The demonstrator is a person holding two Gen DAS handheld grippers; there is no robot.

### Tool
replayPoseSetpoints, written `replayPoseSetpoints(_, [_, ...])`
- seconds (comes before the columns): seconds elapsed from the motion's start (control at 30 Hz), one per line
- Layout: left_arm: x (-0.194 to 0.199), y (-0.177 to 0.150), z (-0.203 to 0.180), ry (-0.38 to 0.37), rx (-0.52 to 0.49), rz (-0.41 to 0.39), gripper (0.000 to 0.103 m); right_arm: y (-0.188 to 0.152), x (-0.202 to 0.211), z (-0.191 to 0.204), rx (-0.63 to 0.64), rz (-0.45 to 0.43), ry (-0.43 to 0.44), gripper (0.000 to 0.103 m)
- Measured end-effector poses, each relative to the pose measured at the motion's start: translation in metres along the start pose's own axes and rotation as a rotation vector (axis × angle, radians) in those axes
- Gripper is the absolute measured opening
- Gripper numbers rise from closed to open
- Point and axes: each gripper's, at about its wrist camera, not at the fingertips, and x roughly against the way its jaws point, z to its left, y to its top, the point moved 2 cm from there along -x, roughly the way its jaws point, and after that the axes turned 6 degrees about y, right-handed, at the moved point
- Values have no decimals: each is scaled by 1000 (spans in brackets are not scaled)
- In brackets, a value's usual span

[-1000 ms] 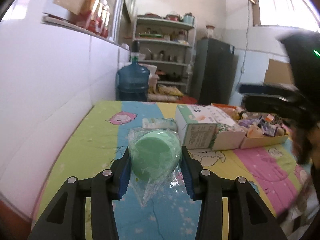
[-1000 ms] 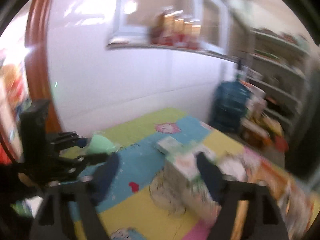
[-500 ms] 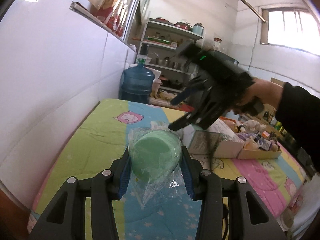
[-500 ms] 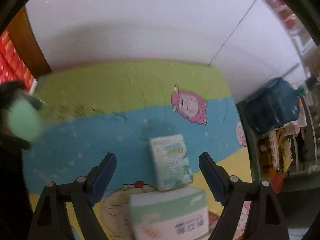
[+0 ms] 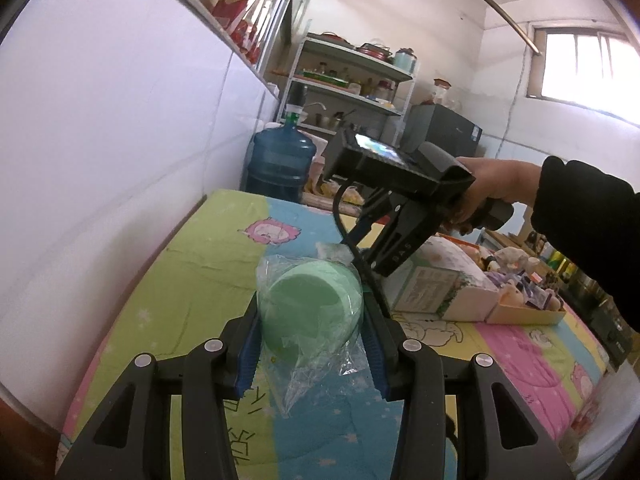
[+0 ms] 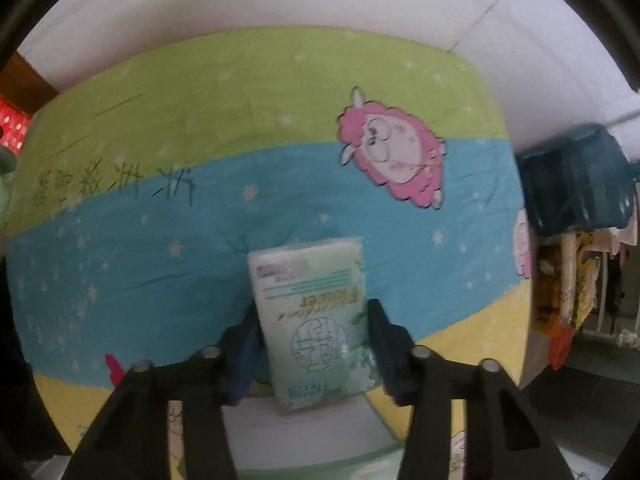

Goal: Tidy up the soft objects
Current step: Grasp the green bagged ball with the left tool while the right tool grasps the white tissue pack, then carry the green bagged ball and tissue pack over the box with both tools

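My left gripper [image 5: 310,332] is shut on a green round sponge in a clear plastic bag [image 5: 310,308] and holds it above the colourful sheet [image 5: 188,280]. My right gripper [image 6: 312,336] points down at a small pale green tissue pack [image 6: 314,316] lying on the sheet. Its fingers [image 6: 244,344] stand on either side of the pack with a small gap on the right side, so the jaws are open around it. The right gripper body also shows in the left wrist view [image 5: 400,216], over the pack [image 5: 334,250].
A large tissue box [image 5: 436,284] and a cardboard tray of small toys [image 5: 524,300] lie to the right. A blue water jug [image 5: 280,164] and a shelf rack [image 5: 348,80] stand behind the bed. A white wall [image 5: 120,120] runs along the left.
My right gripper has swung over and come down around the small tissue pack, its jaws narrowing. My left gripper has kept its hold on the bagged sponge and tilted a little.
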Motion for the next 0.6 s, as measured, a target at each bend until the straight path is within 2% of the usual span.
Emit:
replayPoseSetpoints(0.3, [4,-2,-1,2,10,-8,46,-2,19,17,-4,-77,-30,47])
replayPoseSetpoints(0.6, [23,-4,4,39,22,-45,46,-9,51,59,-67,-299,-7,47])
